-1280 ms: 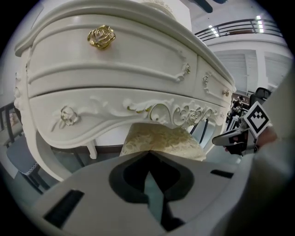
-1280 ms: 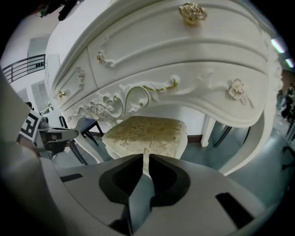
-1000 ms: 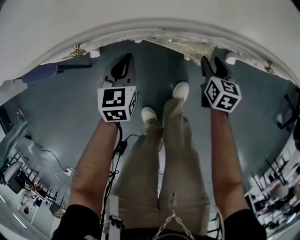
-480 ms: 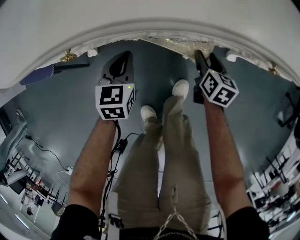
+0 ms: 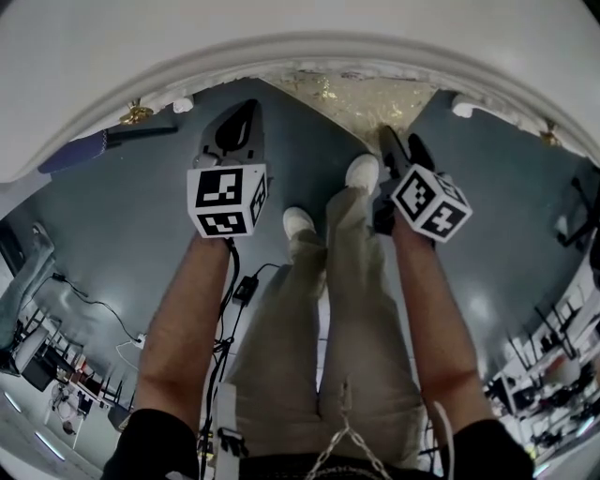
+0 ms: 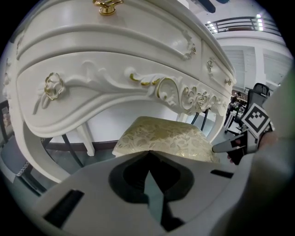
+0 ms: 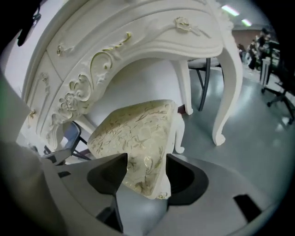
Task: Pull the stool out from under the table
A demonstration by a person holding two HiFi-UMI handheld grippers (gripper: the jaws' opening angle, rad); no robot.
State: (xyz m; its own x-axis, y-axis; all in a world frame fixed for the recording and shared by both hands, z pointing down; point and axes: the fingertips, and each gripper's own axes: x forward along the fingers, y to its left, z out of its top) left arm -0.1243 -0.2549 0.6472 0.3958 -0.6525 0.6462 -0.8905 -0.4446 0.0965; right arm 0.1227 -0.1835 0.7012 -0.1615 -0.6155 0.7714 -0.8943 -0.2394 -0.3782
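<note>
1. The table (image 5: 300,28) is white, with carved scrolls and gilt trim along its front (image 6: 115,50). Its curved edge spans the top of the head view, and its arched apron and curved legs show in the right gripper view (image 7: 138,37).
2. The floor (image 5: 112,216) is plain grey. A black cable (image 5: 94,305) trails across it to my left.
3. The stool (image 5: 361,94) has a gold leaf-pattern cushion and white legs. It stands on the floor in the table's knee space. Its front part shows past the table edge, and the rest is under the top. Both gripper views show the cushion (image 6: 161,136) below the apron (image 7: 133,133).
4. The person's legs (image 5: 328,309) are in beige trousers, with white shoes just short of the stool.
5. The right gripper (image 5: 401,141) is at the stool's near right corner. Its jaws are opening, and the cushion corner fills the gap between them (image 7: 146,159), meeting both jaws.
6. The left gripper (image 5: 246,112) hangs over the floor, left of the stool and apart from it. Its jaws are closed together on nothing (image 6: 148,154).
</note>
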